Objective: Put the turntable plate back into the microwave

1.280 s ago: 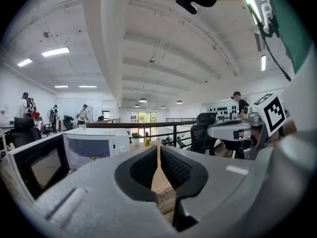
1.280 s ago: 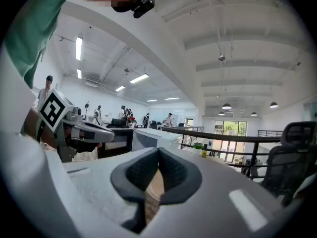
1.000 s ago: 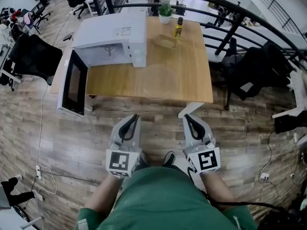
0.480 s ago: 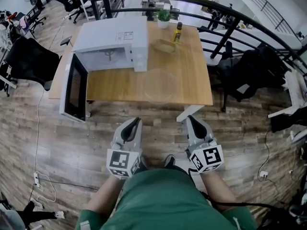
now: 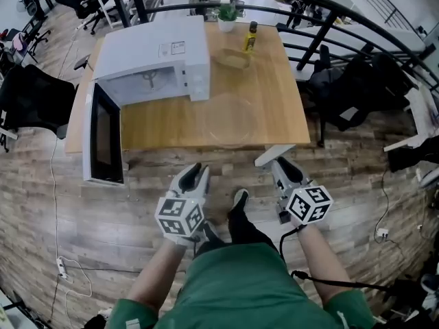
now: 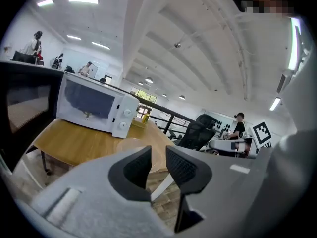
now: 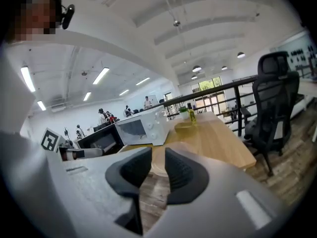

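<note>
a: head view first. where's the turntable plate point(image 5: 230, 118)?
b: flat on the wooden table point(image 5: 281, 108), near its front edge and outside the microwave point(image 5: 154, 53). the microwave sits at the plate's 10 o'clock. its door point(image 5: 103, 139) is swung open and hangs past the table edge at 8 o'clock
a: and the grippers?
b: both are low over the floor, well apart from the plate. the left gripper point(image 5: 195, 173) is at the plate's 7 o'clock and the right gripper point(image 5: 282, 168) at its 5 o'clock, each pointing toward the table. a small tan dish point(image 5: 233, 59) lies at the plate's 12 o'clock, with a bottle point(image 5: 250, 38) just past it at 1 o'clock
a: left gripper view?
b: on the left gripper point(image 6: 158, 155) the jaws have just been opening. they stand a narrow gap apart with nothing between them. the microwave shows at 10 o'clock with its cavity open, and the clear plate is faint on the table just above the jaw tips
a: right gripper view?
b: on the right gripper point(image 7: 157, 163) the jaws have just been opening too. there's a slim gap and nothing pinched, only table edge and floor showing through it. the microwave is at 11 o'clock, and the bottle and a potted plant point(image 7: 184, 111) are at 12 o'clock, at the table's far end
</note>
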